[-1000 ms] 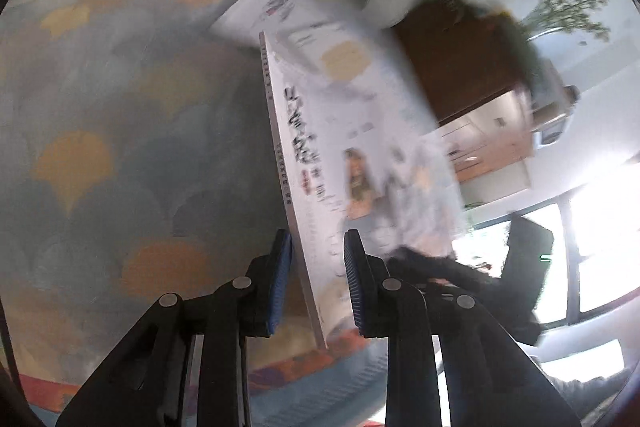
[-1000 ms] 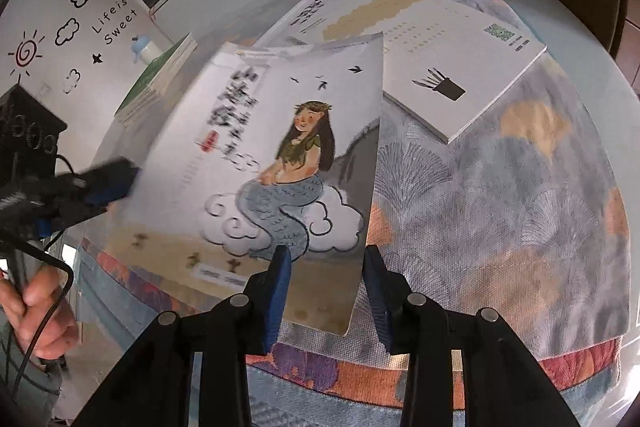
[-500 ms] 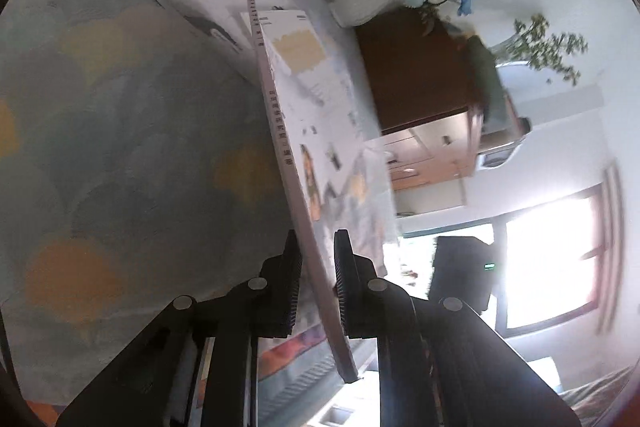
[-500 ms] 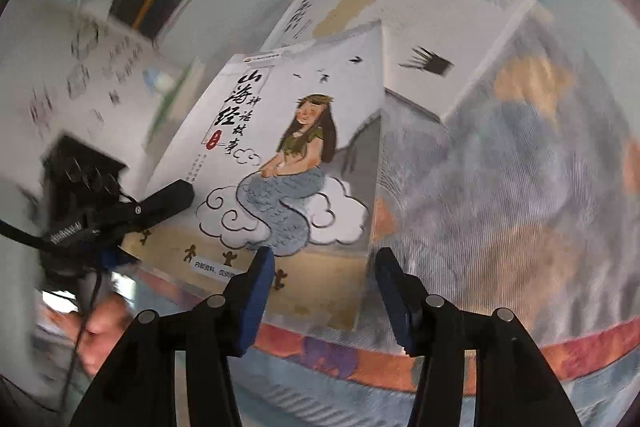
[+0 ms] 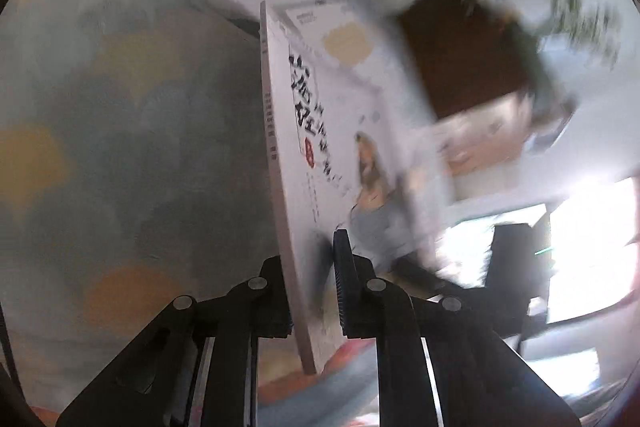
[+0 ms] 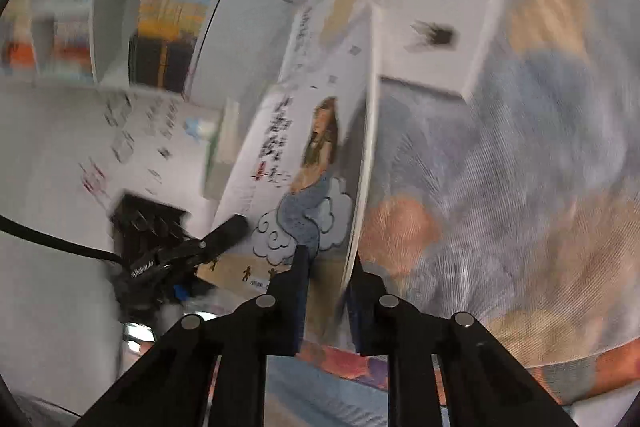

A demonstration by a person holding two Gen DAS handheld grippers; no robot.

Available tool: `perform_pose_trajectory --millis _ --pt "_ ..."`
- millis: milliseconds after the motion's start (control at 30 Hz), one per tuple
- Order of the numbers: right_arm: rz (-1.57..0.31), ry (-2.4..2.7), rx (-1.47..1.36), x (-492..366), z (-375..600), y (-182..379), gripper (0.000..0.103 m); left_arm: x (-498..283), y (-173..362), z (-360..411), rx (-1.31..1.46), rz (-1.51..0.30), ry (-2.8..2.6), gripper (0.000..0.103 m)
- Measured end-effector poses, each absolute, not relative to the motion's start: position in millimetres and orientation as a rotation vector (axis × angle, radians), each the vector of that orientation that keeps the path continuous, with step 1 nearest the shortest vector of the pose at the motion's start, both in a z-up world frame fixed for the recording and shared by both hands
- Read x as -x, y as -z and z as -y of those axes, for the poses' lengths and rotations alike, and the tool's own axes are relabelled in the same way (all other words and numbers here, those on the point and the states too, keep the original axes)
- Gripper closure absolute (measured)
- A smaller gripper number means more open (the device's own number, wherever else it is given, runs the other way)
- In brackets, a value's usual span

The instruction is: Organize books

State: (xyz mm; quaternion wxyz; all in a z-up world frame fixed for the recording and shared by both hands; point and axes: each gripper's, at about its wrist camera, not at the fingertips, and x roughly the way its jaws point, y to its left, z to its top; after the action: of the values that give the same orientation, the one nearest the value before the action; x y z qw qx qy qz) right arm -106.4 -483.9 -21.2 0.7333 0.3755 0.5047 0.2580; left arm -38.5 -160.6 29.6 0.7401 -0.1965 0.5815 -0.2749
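1. The left gripper point(image 5: 312, 291) had its fingers clamped on the near edge of the mermaid book point(image 5: 340, 155), which stood on edge, lifted above the bench.
2. The right gripper point(image 6: 326, 291) had just closed its fingers on the same book's point(image 6: 304, 163) lower edge, beside the spine.
3. The bench's patterned cloth point(image 6: 520, 187) lay under the book.
4. Farther off, a white book point(image 6: 436, 27) lay flat on the cloth.
5. Beyond it stood blurred shelves point(image 6: 176, 11) of books.
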Motion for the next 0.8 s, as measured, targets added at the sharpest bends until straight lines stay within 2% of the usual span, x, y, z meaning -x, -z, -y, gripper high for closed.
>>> perform_pose_trajectory --millis 167,467,800 --pt "-1.048 -0.506 -0.218 113 420 -27 0.088 42 -38 179 0.172 -1.268 0.563 0.089" --pt "-0.999 -0.516 -0.061 117 384 -52 0.088 46 -63 156 0.102 -1.205 0.566 0.089" --pt "-0.844 -0.568 0.069 96 302 -120 0.087 15 -116 58 0.204 -1.075 0.514 0.089"
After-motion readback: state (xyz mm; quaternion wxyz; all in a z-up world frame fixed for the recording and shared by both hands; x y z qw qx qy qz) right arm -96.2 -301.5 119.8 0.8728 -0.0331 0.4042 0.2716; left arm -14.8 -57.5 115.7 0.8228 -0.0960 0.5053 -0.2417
